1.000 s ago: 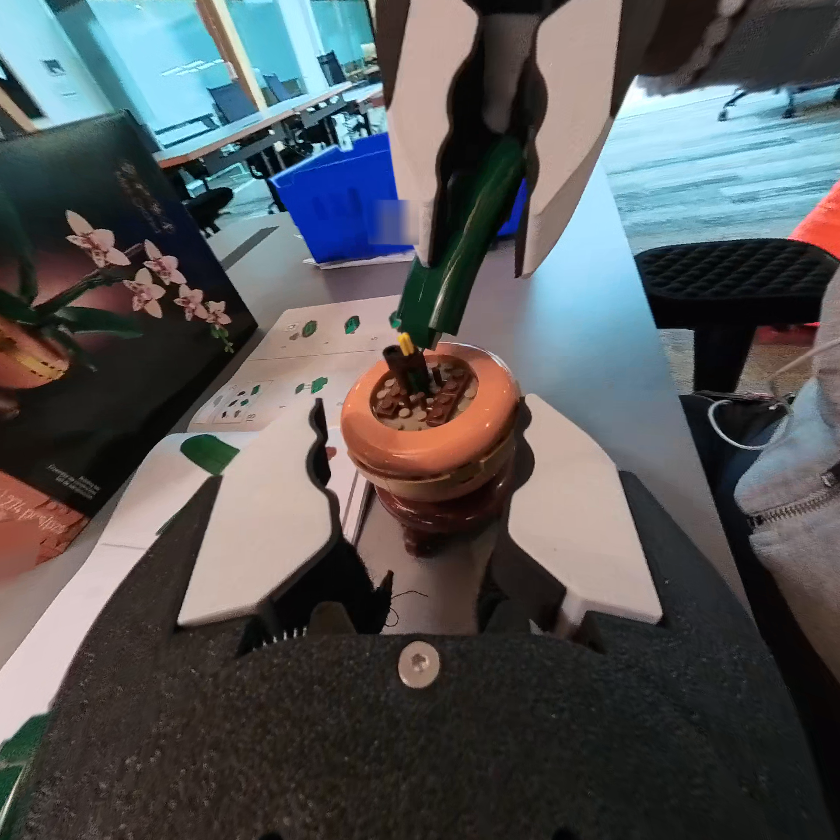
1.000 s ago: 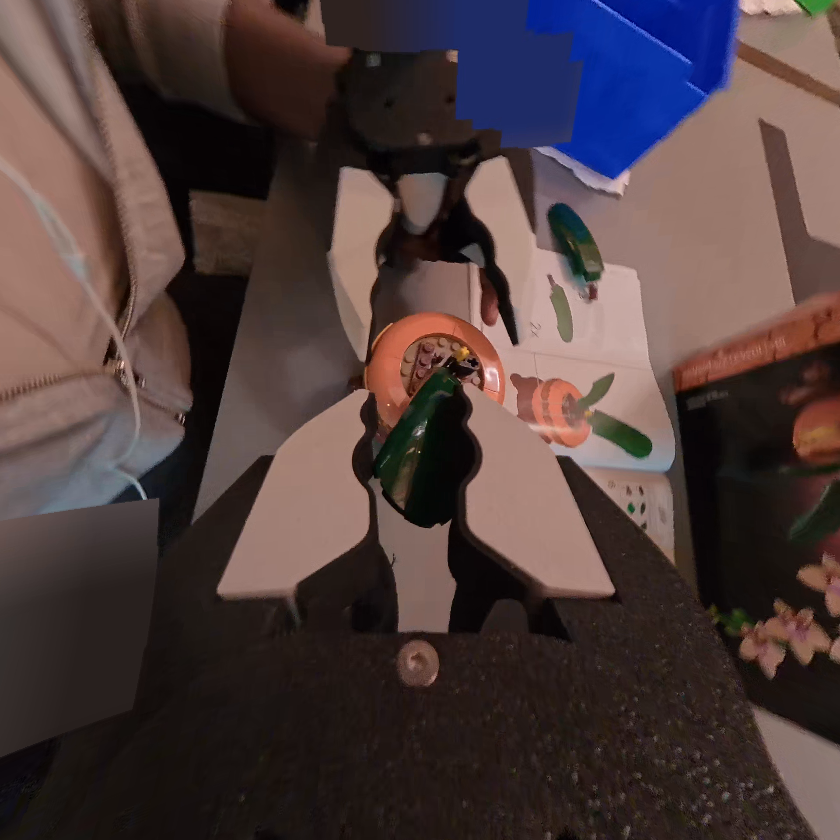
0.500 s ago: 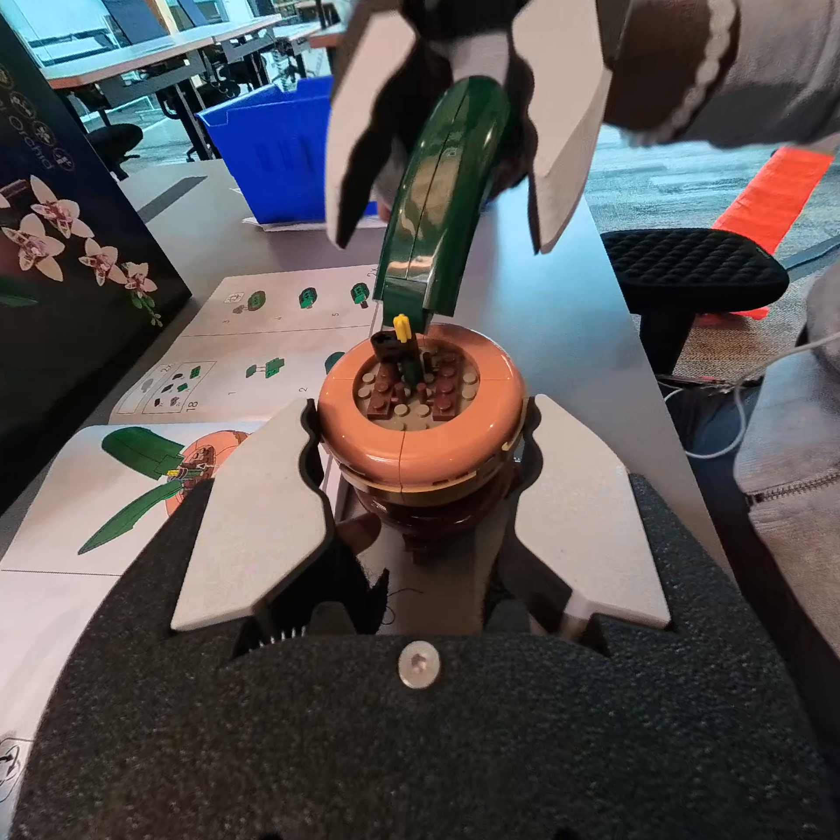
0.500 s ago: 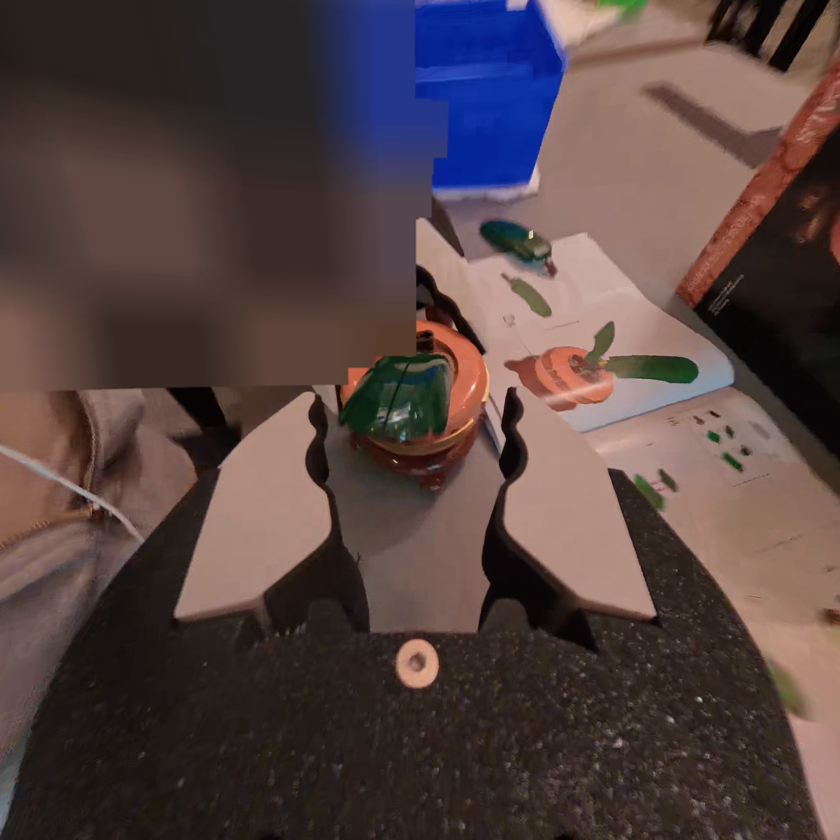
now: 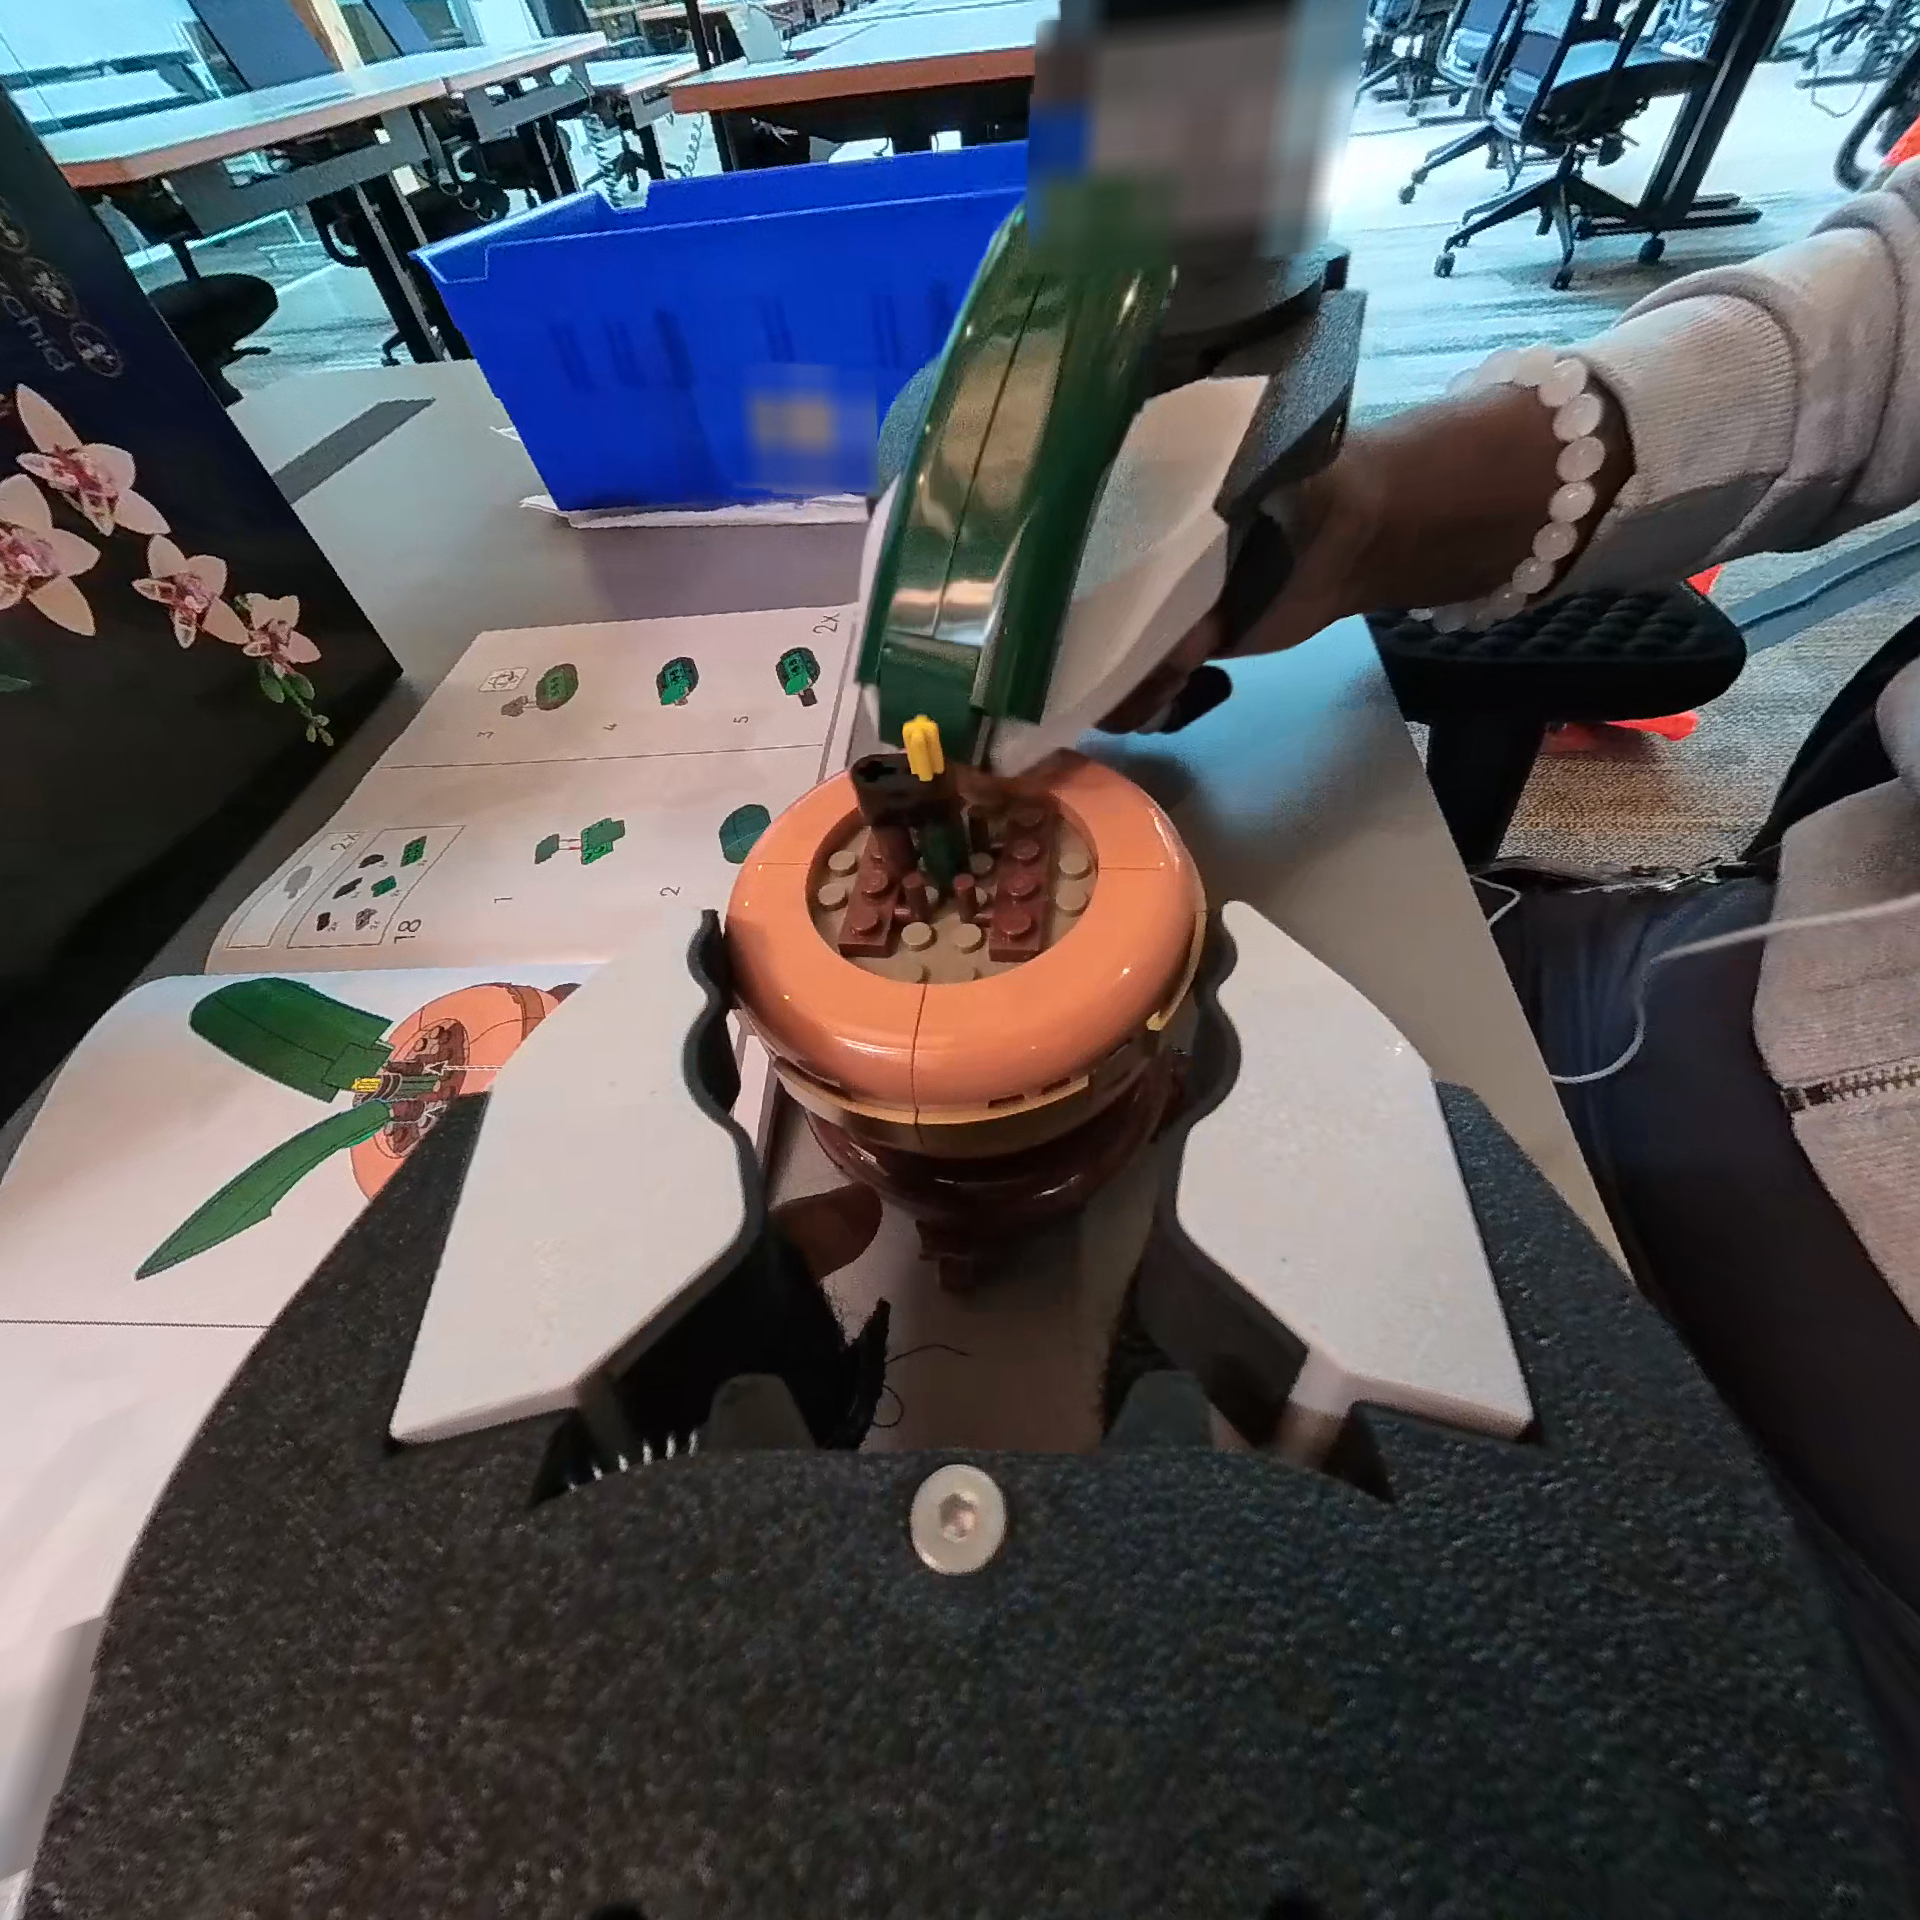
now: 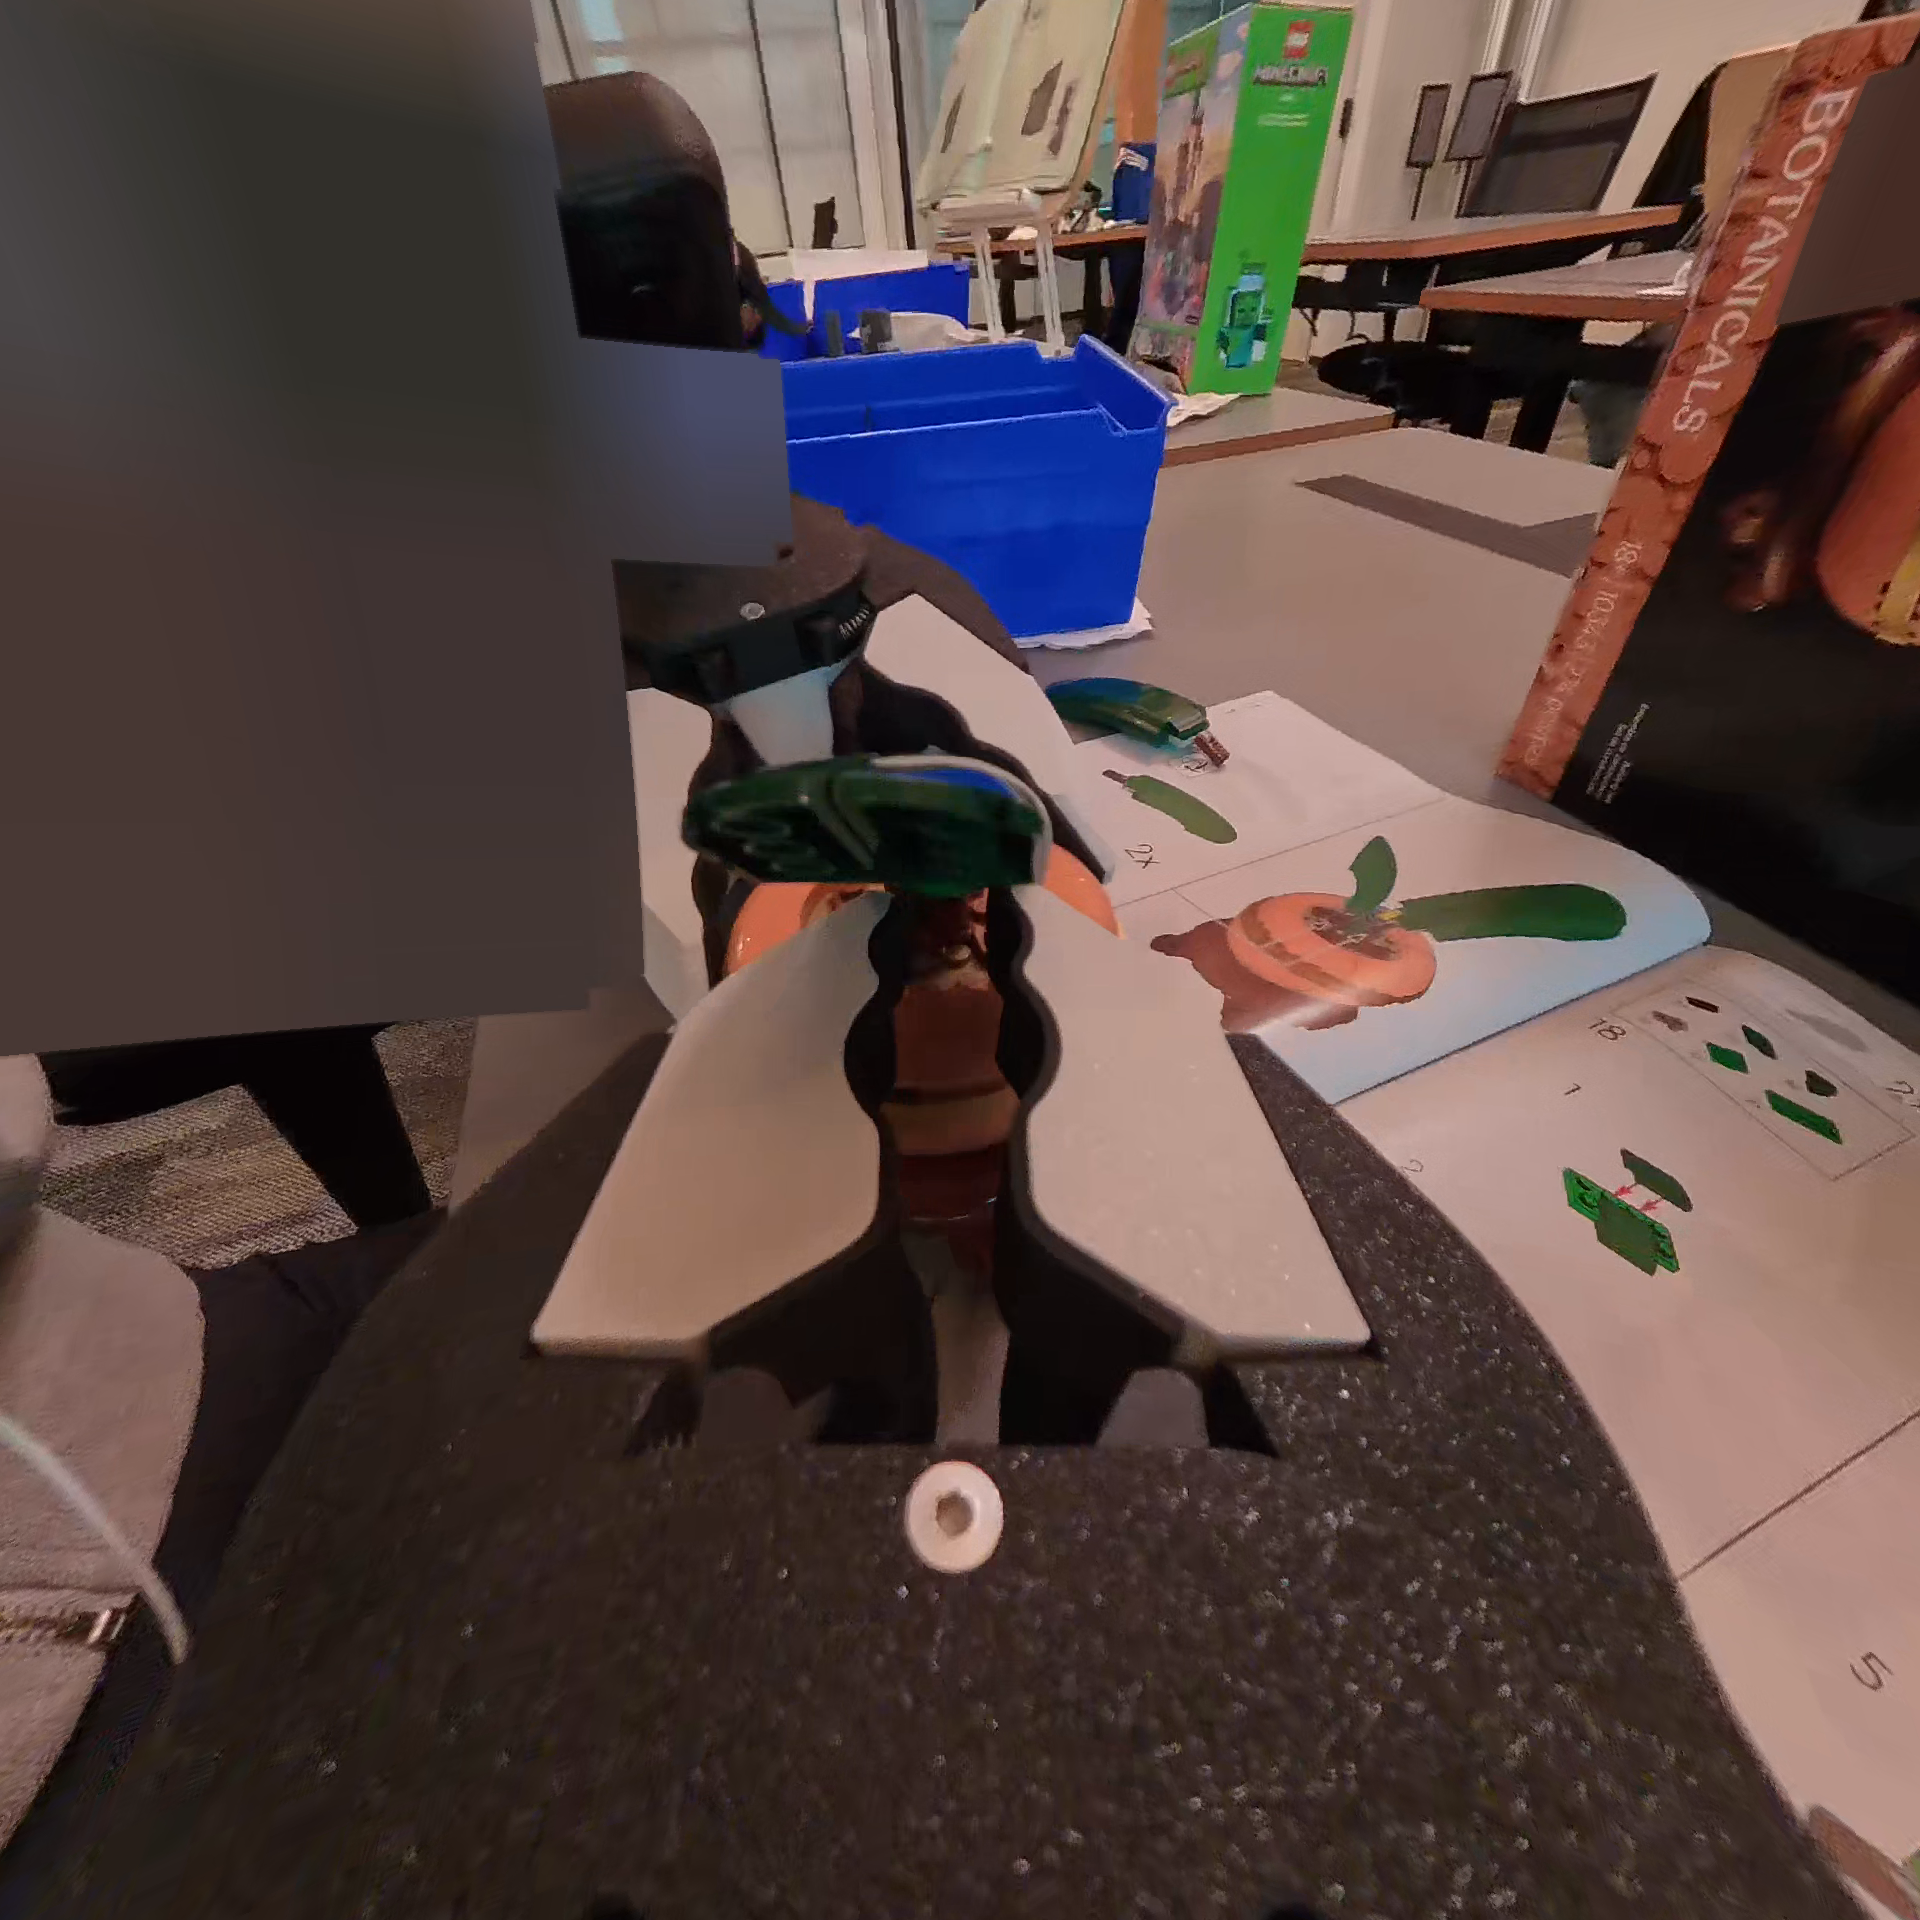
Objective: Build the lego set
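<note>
My left gripper (image 5: pixel 966 935) is shut on the tan-rimmed lego flower pot (image 5: pixel 966 1029), which stands on the table. A dark green leaf (image 5: pixel 997 468) rises from the stem at the pot's middle, next to a yellow pin (image 5: pixel 920 743). My right gripper (image 6: pixel 948 904) comes in from the far right. Its jaws are closed narrowly about the leaf's lower end, just above the pot rim (image 6: pixel 758 925). The wide leaf tip (image 6: pixel 862 821) curls over the fingertips. One white finger (image 5: pixel 1143 582) shows behind the leaf in the left wrist view.
The open instruction booklet (image 5: pixel 520 790) lies left of the pot, with a second green leaf (image 6: pixel 1132 712) on it. A blue bin (image 5: pixel 727 332) stands behind. The dark set box (image 6: pixel 1766 520) stands at the side. A chair armrest (image 5: pixel 1558 644) and a person's lap are at the table's edge. Only a small space, under 4 cm, lies between the two pairs of fingers.
My right gripper was open around the leaf half a second ago. It has dropped lower and closed in on the leaf's lower end. My left gripper has kept hold of the pot.
</note>
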`<state>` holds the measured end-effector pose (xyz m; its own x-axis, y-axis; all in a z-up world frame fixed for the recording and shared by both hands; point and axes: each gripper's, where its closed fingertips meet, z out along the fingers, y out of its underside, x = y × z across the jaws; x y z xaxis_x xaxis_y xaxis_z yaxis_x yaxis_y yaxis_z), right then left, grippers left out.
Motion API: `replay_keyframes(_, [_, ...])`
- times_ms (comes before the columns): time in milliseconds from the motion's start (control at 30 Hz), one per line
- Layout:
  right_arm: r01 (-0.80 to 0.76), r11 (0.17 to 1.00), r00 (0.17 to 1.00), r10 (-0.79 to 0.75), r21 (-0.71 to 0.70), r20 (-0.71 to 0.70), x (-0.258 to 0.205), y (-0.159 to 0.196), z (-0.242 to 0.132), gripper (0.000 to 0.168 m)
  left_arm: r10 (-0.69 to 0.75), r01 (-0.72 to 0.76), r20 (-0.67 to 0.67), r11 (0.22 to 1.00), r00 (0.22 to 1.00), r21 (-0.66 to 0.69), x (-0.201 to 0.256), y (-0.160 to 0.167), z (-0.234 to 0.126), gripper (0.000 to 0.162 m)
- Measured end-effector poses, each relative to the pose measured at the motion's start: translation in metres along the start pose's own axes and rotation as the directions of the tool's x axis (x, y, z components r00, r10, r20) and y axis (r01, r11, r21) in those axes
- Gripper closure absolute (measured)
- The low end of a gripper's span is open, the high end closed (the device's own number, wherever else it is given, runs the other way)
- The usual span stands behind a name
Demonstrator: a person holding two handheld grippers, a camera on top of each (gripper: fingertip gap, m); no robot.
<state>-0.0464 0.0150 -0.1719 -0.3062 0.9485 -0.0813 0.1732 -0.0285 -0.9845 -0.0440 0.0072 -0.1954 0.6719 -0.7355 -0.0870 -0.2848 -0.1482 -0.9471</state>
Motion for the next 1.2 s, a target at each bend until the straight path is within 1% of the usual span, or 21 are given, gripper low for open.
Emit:
replay_keyframes(100, [0.022, 1.0, 1.0, -0.022, -0.01, -0.004, 0.004, 0.003, 0.003, 0.156, 0.01, -0.01, 0.005, 1.0, 1.0, -0.001, 0.001, 0.0, 0.0, 0.077])
replay_keyframes(467, [0.093, 0.996, 0.991, -0.093, 0.003, 0.093, 0.002, 0.003, 0.004, 0.162, 0.011, -0.011, 0.006, 1.0, 1.0, 0.0, 0.002, 0.0, -0.001, 0.077])
replay_keyframes(500, [0.093, 0.995, 0.99, -0.09, -0.023, 0.111, 0.001, 0.007, 0.004, 0.167, 0.011, -0.011, 0.006, 1.0, 1.0, 0.0, 0.002, 0.0, -0.001, 0.077])
replay_keyframes(567, [0.108, 0.991, 0.985, -0.096, -0.081, 0.142, -0.001, 0.01, -0.003, 0.164, 0.015, -0.015, 0.006, 1.0, 1.0, 0.0, 0.001, 0.0, -0.001, 0.077])
replay_keyframes(600, [0.147, 0.982, 0.982, -0.13, -0.121, 0.137, 0.003, 0.008, -0.012, 0.163, 0.013, -0.013, 0.006, 1.0, 1.0, 0.0, 0.001, 0.0, -0.001, 0.077])
replay_keyframes(667, [0.246, 0.946, 0.967, -0.226, -0.211, 0.113, 0.016, -0.002, -0.036, 0.166, 0.012, -0.012, 0.005, 1.0, 1.0, 0.0, 0.001, 0.0, 0.0, 0.077])
replay_keyframes(733, [0.304, 0.905, 0.953, -0.281, -0.299, 0.117, 0.024, -0.031, -0.05, 0.168, 0.014, -0.014, 0.006, 1.0, 1.0, 0.0, 0.001, 0.0, 0.0, 0.077])
replay_keyframes(800, [0.332, 0.857, 0.942, -0.281, -0.393, 0.183, 0.012, -0.066, -0.043, 0.168, 0.016, -0.016, 0.007, 1.0, 1.0, 0.0, 0.001, 0.0, 0.0, 0.077])
replay_keyframes(833, [0.349, 0.817, 0.935, -0.274, -0.458, 0.225, 0.003, -0.074, -0.034, 0.168, 0.017, -0.017, 0.008, 1.0, 1.0, -0.001, 0.001, 0.0, 0.0, 0.077])
replay_keyframes(867, [0.373, 0.759, 0.927, -0.276, -0.533, 0.254, -0.003, -0.075, -0.024, 0.168, 0.018, -0.018, 0.009, 1.0, 1.0, 0.0, 0.001, 0.0, 0.0, 0.077])
replay_keyframes(933, [0.398, 0.632, 0.917, -0.266, -0.666, 0.296, -0.008, -0.061, -0.007, 0.168, 0.02, -0.02, 0.011, 1.0, 1.0, -0.001, 0.001, 0.0, 0.0, 0.077])
replay_keyframes(1000, [0.374, 0.515, 0.928, -0.207, -0.772, 0.311, -0.012, -0.036, -0.003, 0.168, 0.021, -0.021, 0.016, 1.0, 1.0, -0.002, 0.001, 0.0, -0.001, 0.077])
replay_keyframes(1033, [0.367, 0.471, 0.93, -0.206, -0.802, 0.304, -0.009, -0.027, -0.002, 0.168, 0.022, -0.022, 0.018, 1.0, 1.0, -0.001, 0.001, 0.001, 0.0, 0.077])
replay_keyframes(1100, [0.37, 0.436, 0.925, -0.251, -0.82, 0.284, 0.001, -0.017, 0.001, 0.168, 0.026, -0.026, 0.021, 1.0, 0.999, -0.002, 0.002, 0.001, 0.0, 0.077])
replay_keyframes(1133, [0.362, 0.424, 0.928, -0.243, -0.83, 0.281, 0.002, -0.012, 0.001, 0.168, 0.027, -0.027, 0.021, 1.0, 0.999, -0.002, 0.002, 0.001, 0.0, 0.077])
replay_keyframes(1200, [0.345, 0.433, 0.937, -0.213, -0.833, 0.278, 0.0, -0.009, 0.003, 0.168, 0.03, -0.03, 0.021, 1.0, 0.999, -0.002, 0.002, 0.001, 0.0, 0.077])
